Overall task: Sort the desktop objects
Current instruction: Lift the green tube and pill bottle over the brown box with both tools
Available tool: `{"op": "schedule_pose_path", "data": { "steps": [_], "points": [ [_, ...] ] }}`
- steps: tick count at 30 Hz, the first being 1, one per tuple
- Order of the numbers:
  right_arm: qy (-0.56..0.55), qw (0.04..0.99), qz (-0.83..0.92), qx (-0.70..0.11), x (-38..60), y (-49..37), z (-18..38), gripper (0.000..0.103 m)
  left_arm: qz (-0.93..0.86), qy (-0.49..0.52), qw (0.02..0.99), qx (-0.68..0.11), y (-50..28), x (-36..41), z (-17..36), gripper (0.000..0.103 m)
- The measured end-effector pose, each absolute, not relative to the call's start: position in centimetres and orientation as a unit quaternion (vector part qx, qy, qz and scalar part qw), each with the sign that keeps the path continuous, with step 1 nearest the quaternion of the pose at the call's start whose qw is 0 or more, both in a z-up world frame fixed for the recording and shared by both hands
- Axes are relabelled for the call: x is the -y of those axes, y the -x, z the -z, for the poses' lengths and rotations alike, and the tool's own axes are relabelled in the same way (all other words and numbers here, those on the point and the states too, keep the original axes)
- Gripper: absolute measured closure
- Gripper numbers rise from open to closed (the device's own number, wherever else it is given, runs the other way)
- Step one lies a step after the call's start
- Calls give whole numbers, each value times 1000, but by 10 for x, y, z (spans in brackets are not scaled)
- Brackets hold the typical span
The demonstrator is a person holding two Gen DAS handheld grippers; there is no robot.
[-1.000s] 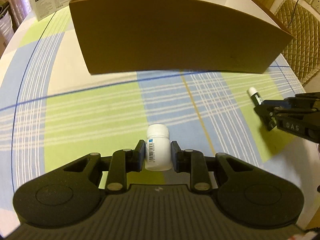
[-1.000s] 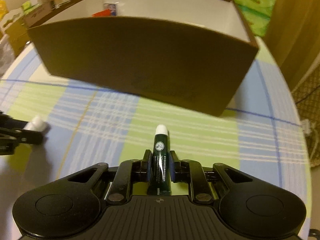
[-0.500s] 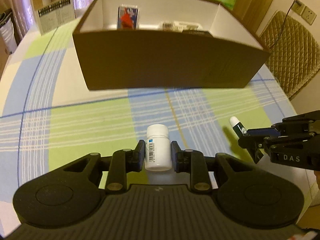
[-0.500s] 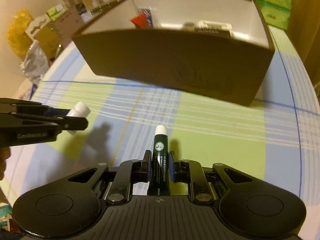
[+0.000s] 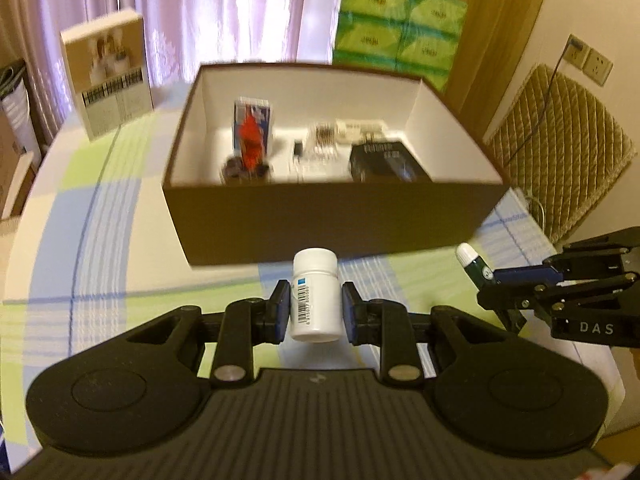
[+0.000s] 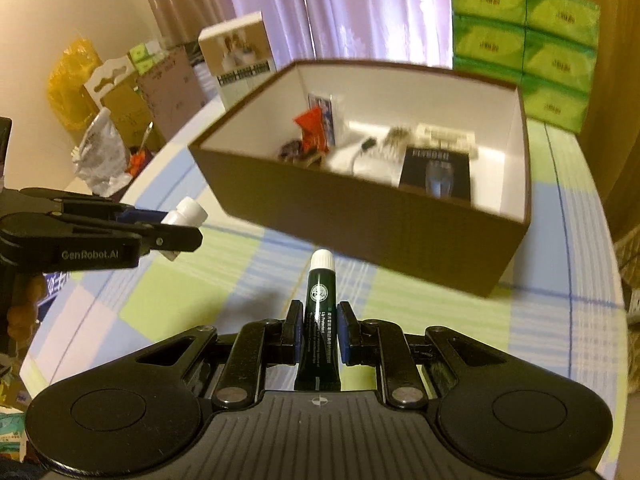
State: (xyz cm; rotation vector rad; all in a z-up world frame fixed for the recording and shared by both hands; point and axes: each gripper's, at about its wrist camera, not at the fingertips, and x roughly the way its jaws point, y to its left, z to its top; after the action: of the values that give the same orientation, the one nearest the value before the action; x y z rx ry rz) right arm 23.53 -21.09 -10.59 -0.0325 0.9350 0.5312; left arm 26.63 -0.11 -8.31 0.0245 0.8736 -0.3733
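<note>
**Asker:** While both grippers are raised over the checked tablecloth (image 5: pixel 120 216), what does each one hold?

**Describer:** From the left wrist camera, the left gripper (image 5: pixel 313 307) is closed on a white pill bottle (image 5: pixel 316 294), its blue pads pressing both sides of the barcode label, cap pointing forward. The right gripper (image 6: pixel 319 332) is closed on a dark green lip balm tube (image 6: pixel 320 312), white cap forward.

**Asker:** Where is the box?

**Describer:** Ahead of both grippers sits an open brown cardboard box (image 5: pixel 332 220) with white inner walls. Neither item is over its rim.

**Asker:** What does one view add?

**Describer:** The left view shows the right gripper coming in from its right, level and pointing left, the tube's cap poking out. It also shows a quilted chair (image 5: pixel 560 148) to the right. The right view shows the left gripper at its left, pointing right, with fingers of a hand (image 6: pixel 24 312) below it, and bags and cartons (image 6: pixel 120 120) beyond. Inside the box both views show a red-and-blue packet (image 6: pixel 318 128) and a black box (image 6: pixel 436 168); other contents are blurred.
</note>
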Motion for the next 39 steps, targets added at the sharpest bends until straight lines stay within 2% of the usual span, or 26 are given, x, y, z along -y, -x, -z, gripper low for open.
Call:
{"op": "schedule_pose_path", "data": {
  "steps": [10,18,30,39],
  "points": [
    [-16,884,-250,-395,223,-284,61,89,178,-15,910,-375,-317,-2,44,81],
    [-34,890,-243,-384,219,-335,51,89,174,-9,904,-391,-373,3,46,81],
    [-43,873,-235,-426,196,-397,87,89,153,-12,883,-444,-429,6,77,81],
    [-36,850,-236,-469,182,-408,128,89,147,-32,862,-484,-439,13,107,81]
  ]
}}
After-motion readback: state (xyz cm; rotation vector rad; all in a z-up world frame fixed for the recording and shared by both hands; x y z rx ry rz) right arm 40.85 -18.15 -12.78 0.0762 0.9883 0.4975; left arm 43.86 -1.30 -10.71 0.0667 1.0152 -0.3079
